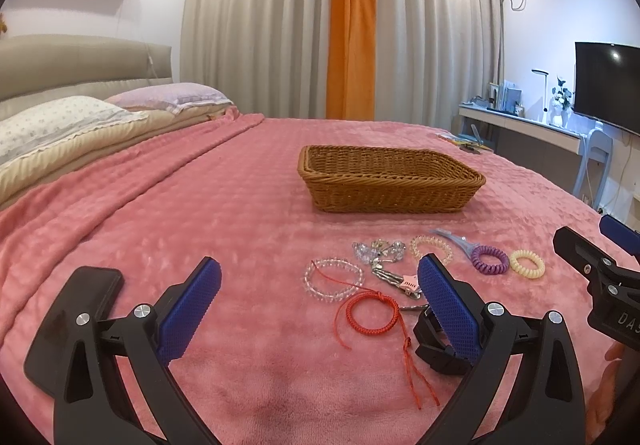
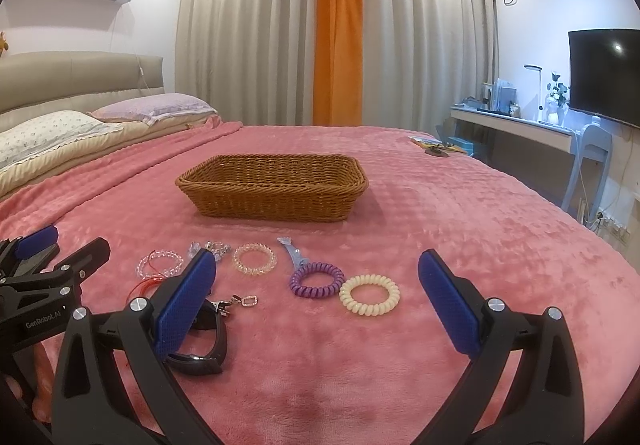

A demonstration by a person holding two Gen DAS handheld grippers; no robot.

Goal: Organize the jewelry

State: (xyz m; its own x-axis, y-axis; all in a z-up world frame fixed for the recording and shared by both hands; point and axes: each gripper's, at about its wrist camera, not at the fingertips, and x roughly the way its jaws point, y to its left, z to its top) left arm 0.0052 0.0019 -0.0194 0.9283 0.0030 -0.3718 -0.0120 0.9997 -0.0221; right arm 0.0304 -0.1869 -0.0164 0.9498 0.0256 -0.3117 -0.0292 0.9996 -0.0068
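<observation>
— How do your tools stand?

— Your left tool is wide open and holds nothing; your right tool is the same, wide open and empty, above the pink blanket on the bed.

— And the jewelry?

— It lies in a loose row on the blanket, before the wicker basket: clear bead bracelet, red cord bracelet, purple coil tie touching the cream coil tie. You see no jewelry inside the basket.

Black clip half hidden behind finger; red cord bracelet mostly hidden; basket interior unseen.
</observation>
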